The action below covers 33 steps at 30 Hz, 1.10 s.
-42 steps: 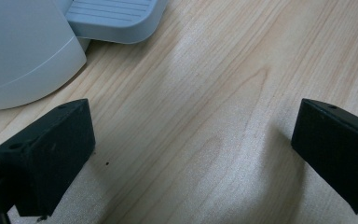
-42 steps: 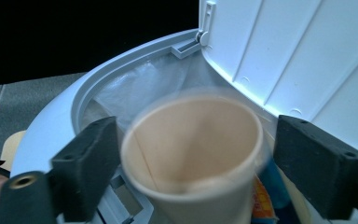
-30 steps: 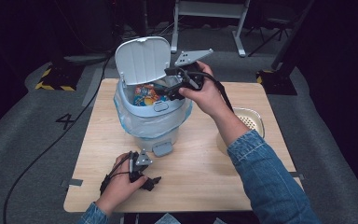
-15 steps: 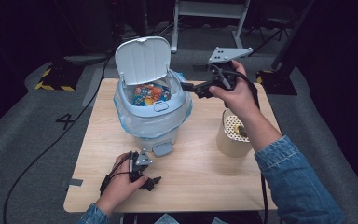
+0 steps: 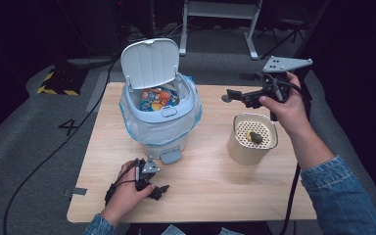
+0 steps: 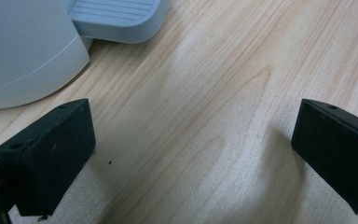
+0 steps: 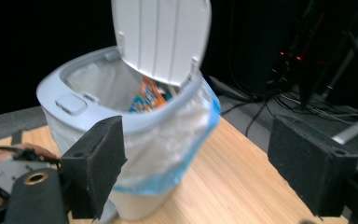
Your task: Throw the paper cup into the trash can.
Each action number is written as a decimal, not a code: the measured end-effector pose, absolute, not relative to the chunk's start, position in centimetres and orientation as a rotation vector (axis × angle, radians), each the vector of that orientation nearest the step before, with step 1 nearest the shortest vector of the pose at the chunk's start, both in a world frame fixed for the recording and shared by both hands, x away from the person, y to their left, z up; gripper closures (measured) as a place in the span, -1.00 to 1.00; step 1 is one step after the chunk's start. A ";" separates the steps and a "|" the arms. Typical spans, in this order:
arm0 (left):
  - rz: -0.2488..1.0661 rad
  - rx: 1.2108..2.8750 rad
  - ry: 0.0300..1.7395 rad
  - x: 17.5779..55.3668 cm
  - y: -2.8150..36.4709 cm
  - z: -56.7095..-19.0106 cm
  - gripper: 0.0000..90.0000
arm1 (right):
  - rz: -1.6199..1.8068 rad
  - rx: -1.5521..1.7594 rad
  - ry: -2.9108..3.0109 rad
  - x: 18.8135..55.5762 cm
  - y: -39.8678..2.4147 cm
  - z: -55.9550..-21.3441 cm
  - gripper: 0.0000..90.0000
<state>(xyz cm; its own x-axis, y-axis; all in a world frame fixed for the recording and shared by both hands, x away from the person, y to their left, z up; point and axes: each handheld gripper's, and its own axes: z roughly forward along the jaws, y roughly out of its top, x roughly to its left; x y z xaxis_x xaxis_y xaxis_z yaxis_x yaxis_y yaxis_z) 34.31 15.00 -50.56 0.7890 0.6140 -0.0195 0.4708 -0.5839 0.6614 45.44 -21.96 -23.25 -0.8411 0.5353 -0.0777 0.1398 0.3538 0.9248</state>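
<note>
On the near left of the wooden table, the left gripper rests in the person's left hand, its jaws spread wide over bare wood with nothing between them. Just beyond it stands the pedal bin, lid raised, a plastic liner folded over its rim and a colourful packet lying inside. Right of the bin sits a cream container holding a small dark scrap. Above it, the right gripper hangs in the air pointing toward the bin, its jaws partly open, having just been closing, and empty.
</note>
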 end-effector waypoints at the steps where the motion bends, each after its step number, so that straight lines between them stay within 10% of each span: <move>1: 0.278 2.303 0.802 34.3 15.0 -50.6 -1.00 | 1.480 0.598 2.252 45.3 -22.5 -23.4 -0.57; 21: 0.278 2.295 0.818 34.2 15.1 -50.5 -0.98 | 1.471 0.796 2.212 41.4 -31.2 -27.9 -0.49; 33: 0.292 2.281 0.851 34.0 16.3 -50.1 -0.64 | 1.359 0.843 2.212 38.6 -34.7 -32.6 -0.49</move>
<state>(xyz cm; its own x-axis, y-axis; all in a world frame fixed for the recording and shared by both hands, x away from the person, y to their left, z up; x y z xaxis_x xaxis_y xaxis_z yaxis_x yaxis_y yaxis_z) 34.00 16.32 -50.09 0.7616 0.6476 -0.0247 0.4962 -0.5582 0.6650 38.58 -34.65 -32.64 -0.7336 0.6789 -0.0298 0.2802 0.3421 0.8969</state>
